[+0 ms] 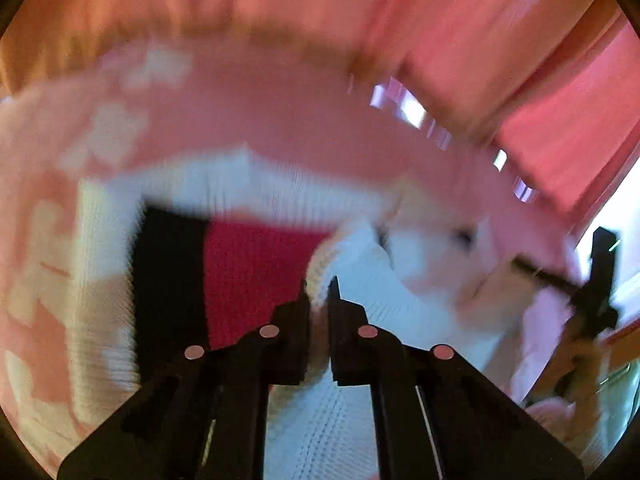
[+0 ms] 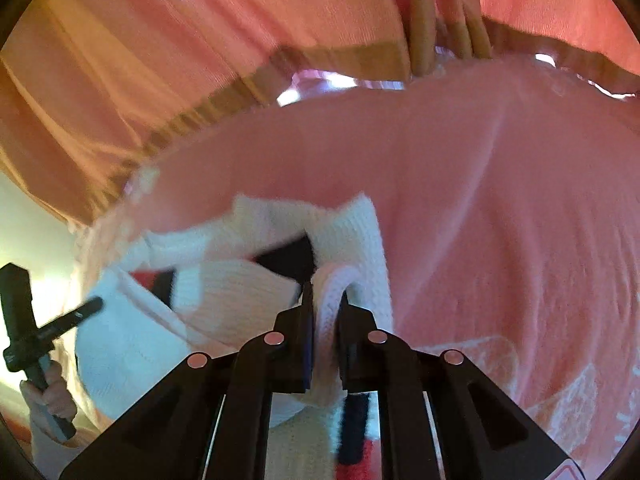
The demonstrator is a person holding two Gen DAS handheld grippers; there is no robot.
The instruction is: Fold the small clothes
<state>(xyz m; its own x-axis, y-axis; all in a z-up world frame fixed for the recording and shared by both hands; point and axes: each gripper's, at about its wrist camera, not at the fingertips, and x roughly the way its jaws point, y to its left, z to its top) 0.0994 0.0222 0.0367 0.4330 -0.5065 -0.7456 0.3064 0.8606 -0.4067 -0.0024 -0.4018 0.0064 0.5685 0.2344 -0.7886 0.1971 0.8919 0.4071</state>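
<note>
A small white knit garment with red and black panels lies on a pink patterned cloth. My left gripper is shut on a white ribbed edge of it. My right gripper is shut on another white ribbed edge of the same garment. Each gripper shows in the other's view: the right one at the far right, the left one at the far left. Both views are blurred by motion.
The pink cloth covers the surface under the garment and has pale patches. Orange-pink curtains hang behind it. Wooden poles stand at the back in the right wrist view.
</note>
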